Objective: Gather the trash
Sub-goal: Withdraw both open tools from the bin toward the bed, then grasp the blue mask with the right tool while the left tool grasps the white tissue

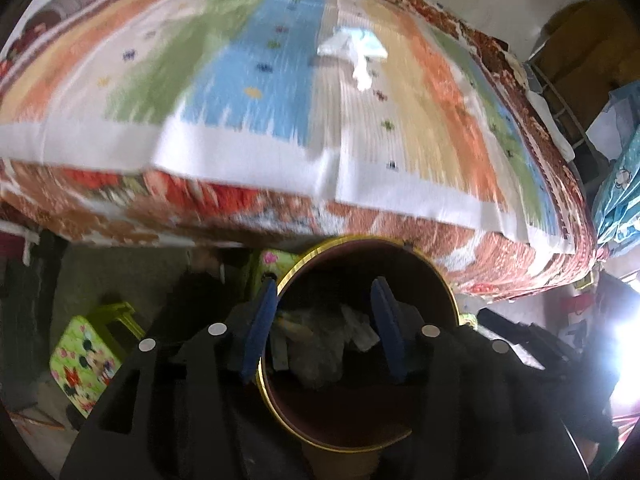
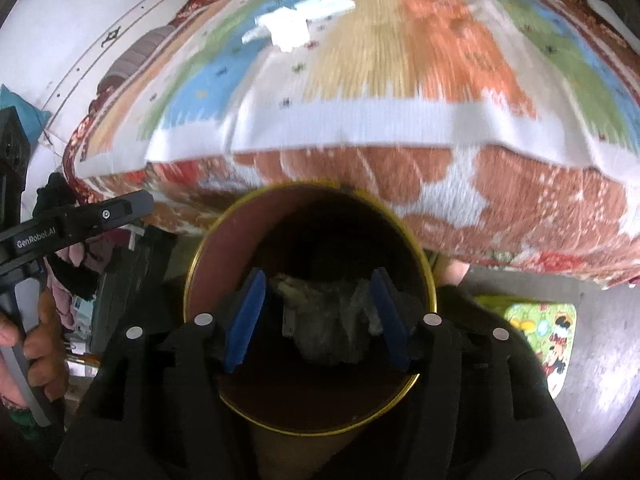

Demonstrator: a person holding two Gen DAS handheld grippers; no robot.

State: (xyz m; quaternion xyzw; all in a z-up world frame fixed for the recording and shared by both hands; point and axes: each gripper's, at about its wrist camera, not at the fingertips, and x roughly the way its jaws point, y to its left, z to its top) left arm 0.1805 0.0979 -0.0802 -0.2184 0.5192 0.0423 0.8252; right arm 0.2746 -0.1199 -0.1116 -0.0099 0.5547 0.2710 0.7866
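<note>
Both wrist views show our fingers (image 1: pixel 324 330) (image 2: pixel 318 318) apart over the bin (image 2: pixel 208 248), so we should next approach the white wrappers (image 1: pixel 354 54) on the bed (image 1: pixel 240 92) slowly.

Open bin mouth (image 2: pixel 312 216) below, bed edge (image 2: pixel 360 176) just beyond (stool (image 2: pixel 548 332) beside).

Both wrist views close above the gold-rimmed bin (image 1: pixel 448 280), angled steeply down into it, left view from its left side, right view (image 2: pixel 430 280) more centred, both sharing the bed (image 1: pixel 248 128) beyond it.
</note>
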